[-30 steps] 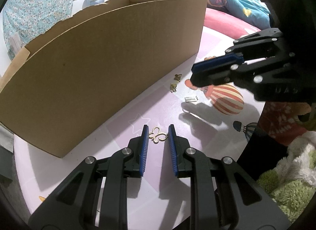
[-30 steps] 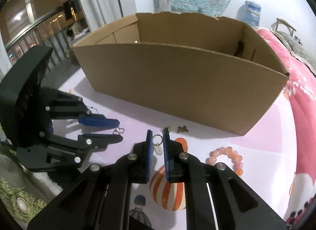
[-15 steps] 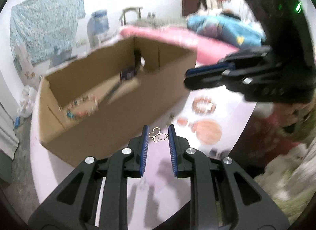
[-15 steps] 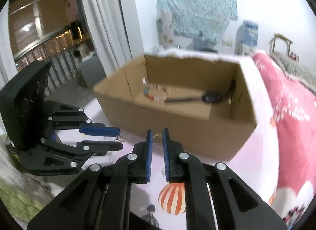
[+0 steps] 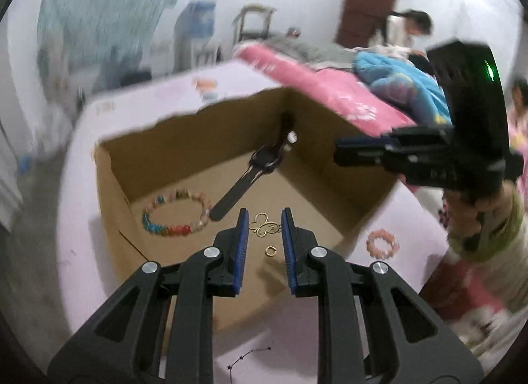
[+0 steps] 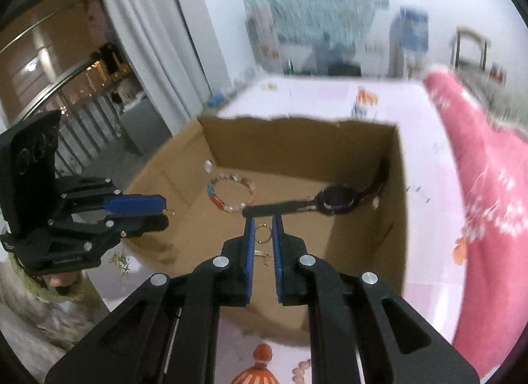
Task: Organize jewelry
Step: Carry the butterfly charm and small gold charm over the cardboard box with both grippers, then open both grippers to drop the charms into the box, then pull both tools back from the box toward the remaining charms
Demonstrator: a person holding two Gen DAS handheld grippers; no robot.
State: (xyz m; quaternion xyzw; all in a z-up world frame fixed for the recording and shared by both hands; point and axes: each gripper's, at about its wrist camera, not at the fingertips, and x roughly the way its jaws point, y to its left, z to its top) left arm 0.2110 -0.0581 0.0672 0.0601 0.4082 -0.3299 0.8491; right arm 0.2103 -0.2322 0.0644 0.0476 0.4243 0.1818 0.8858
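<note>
My left gripper (image 5: 263, 219) hangs over the open cardboard box (image 5: 198, 139), shut on a gold butterfly pendant (image 5: 264, 226); a small gold ring (image 5: 270, 251) shows just below it. My right gripper (image 6: 263, 223) is also above the box (image 6: 297, 146), shut on a small gold ring charm (image 6: 263, 233) with a bit dangling under it. On the box floor lie a black watch (image 5: 264, 159) (image 6: 336, 200) and a multicoloured bead bracelet (image 5: 176, 215) (image 6: 231, 192). Each gripper shows in the other's view: the left gripper (image 6: 166, 212) at the left, the right gripper (image 5: 336, 153) at the right.
The box stands on a table with a pale lilac cloth (image 5: 82, 219). A pink bead bracelet (image 5: 382, 243) lies on the cloth right of the box, and a thin dark chain (image 5: 247, 356) near me. A pink bed (image 6: 478, 202) borders the table; a person sits beyond it.
Both grippers rose from the tabletop with their pieces and moved over the box. The box's inside, hidden before by its near wall, now shows the watch and bracelet.
</note>
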